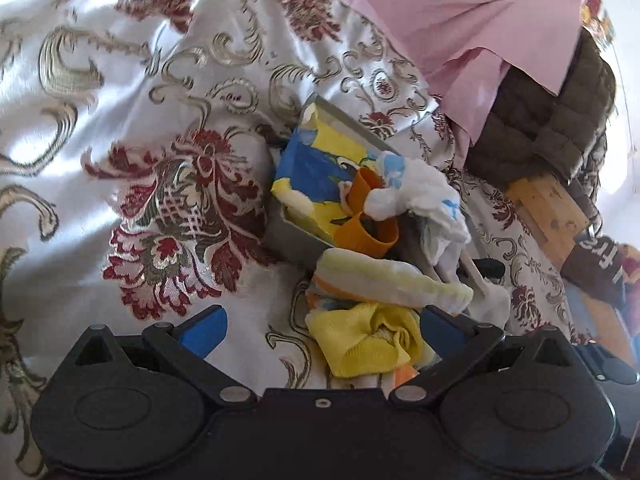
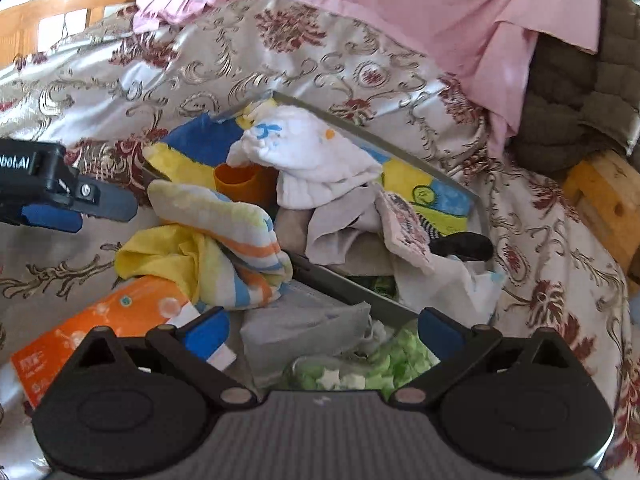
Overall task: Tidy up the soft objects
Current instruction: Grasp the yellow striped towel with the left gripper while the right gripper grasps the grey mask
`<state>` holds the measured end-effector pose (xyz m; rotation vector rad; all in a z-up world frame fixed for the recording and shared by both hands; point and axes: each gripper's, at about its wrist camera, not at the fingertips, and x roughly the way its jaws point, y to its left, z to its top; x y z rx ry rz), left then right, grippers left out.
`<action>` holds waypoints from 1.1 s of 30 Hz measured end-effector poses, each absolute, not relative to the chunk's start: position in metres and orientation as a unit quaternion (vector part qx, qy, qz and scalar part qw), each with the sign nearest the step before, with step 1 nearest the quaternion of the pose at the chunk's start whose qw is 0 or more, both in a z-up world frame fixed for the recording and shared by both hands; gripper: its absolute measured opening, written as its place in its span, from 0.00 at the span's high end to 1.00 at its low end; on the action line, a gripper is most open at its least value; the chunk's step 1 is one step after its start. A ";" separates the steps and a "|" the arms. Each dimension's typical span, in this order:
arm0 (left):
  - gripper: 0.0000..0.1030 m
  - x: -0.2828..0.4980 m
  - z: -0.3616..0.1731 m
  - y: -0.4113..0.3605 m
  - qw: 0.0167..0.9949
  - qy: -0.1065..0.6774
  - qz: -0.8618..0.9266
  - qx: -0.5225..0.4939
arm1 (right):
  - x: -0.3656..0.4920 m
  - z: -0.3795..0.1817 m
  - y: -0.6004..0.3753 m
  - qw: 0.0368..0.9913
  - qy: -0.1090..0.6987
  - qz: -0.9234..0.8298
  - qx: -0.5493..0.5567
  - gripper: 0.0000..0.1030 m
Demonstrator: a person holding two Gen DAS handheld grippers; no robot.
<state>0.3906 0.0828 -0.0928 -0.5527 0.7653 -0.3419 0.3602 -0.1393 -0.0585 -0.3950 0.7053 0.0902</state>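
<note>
The yellow cloth (image 1: 368, 340) lies bunched just outside the tray's (image 1: 298, 246) near edge, directly between the left gripper's (image 1: 320, 330) wide-spread jaws; the right gripper (image 2: 324, 332), likewise wide and empty, is farther off.

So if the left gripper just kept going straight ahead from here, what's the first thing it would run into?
Most likely the crumpled yellow cloth, which already sits between the open fingers of the left gripper, nearer its right finger. The striped towel lies just beyond it. Depth is hard to judge through the fisheye.
</note>
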 end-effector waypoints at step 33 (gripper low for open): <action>0.41 0.434 -0.120 0.044 0.839 0.418 -0.252 -0.240 | 0.417 -0.083 -0.127 0.861 0.456 0.065 -0.218 0.22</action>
